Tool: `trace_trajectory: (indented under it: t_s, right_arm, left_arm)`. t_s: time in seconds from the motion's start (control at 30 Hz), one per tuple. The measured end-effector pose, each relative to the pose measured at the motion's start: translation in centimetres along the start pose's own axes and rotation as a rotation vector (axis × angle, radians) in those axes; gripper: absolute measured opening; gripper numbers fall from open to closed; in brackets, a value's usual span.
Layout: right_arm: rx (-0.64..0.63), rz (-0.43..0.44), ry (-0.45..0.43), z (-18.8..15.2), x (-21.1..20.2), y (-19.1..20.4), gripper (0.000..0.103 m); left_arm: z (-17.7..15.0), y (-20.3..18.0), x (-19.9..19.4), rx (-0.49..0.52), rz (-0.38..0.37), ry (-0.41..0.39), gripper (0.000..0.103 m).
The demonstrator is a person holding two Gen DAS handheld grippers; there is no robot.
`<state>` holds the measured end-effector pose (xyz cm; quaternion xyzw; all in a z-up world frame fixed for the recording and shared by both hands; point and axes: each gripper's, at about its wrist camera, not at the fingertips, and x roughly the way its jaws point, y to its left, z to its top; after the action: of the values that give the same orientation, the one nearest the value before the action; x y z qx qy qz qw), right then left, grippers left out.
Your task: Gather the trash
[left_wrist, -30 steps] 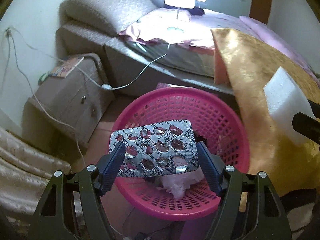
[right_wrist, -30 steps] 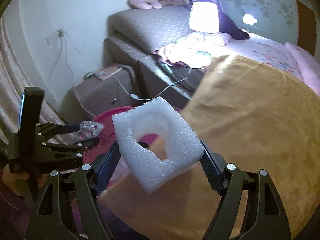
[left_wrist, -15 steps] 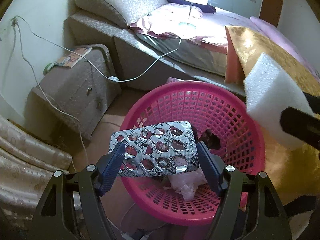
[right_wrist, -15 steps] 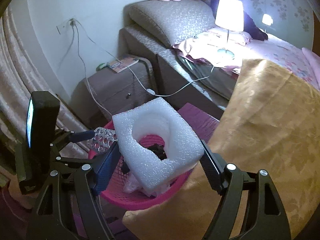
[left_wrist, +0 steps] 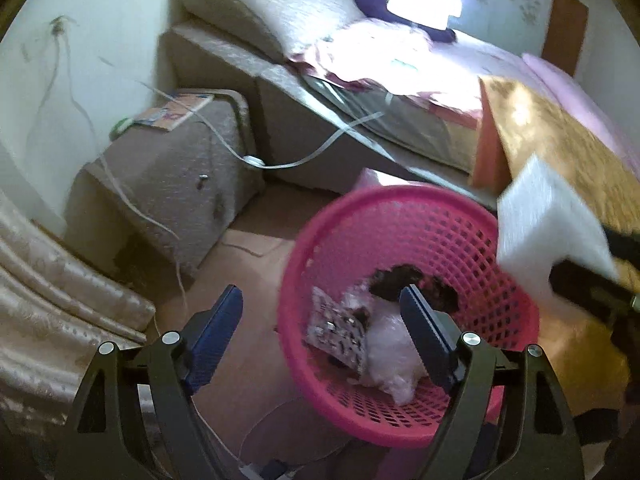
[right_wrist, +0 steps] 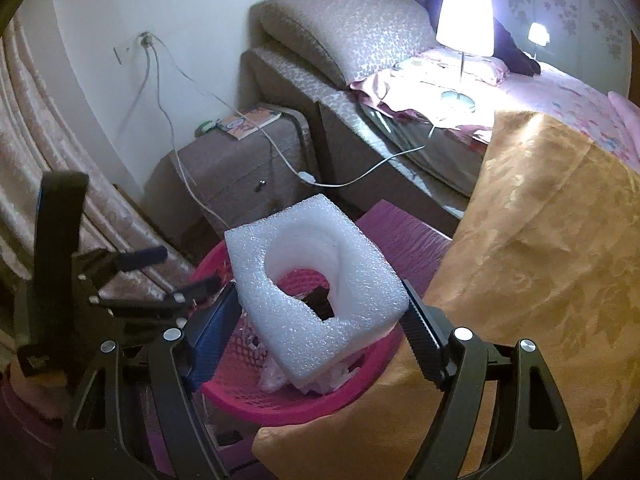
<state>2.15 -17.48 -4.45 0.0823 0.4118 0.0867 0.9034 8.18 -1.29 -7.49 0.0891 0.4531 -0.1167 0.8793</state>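
A pink plastic basket [left_wrist: 404, 204] stands on the floor and also shows in the right wrist view [right_wrist: 280, 400]. A silver pill blister pack [left_wrist: 338, 330] lies inside it beside a crumpled white bag [left_wrist: 390, 354] and dark scraps. My left gripper [left_wrist: 322, 326] is open and empty above the basket's left rim. My right gripper [right_wrist: 320, 320] is shut on a white foam block [right_wrist: 316, 280] with a round cut-out, held over the basket; the block also shows in the left wrist view [left_wrist: 548, 232].
A brown nightstand [left_wrist: 176, 176] with a booklet and white cables stands left of the basket. A bed [left_wrist: 360, 80] with a lit lamp lies behind. A gold cloth [right_wrist: 540, 260] hangs at the right. A curtain [left_wrist: 48, 300] is at the left.
My left gripper opened and let go of the blister pack, which dropped into the basket. My right gripper carried the foam block further over the basket.
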Motion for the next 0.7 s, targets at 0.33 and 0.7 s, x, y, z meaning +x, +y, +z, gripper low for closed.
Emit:
trace_trajectory:
  t_s: [0.33, 0.7]
  right_arm:
    - [0.005, 0.021, 0.012, -0.1, 0.8, 0.8, 0.085]
    - [0.012, -0.026, -0.062, -1.6, -2.3, 0.6, 0.085]
  left_arm:
    - [0.7, 1.1, -0.9, -0.047, 0.051, -0.041, 0.078]
    - [0.6, 0.7, -1.9, -0.042, 0.063, -0.072, 0.078]
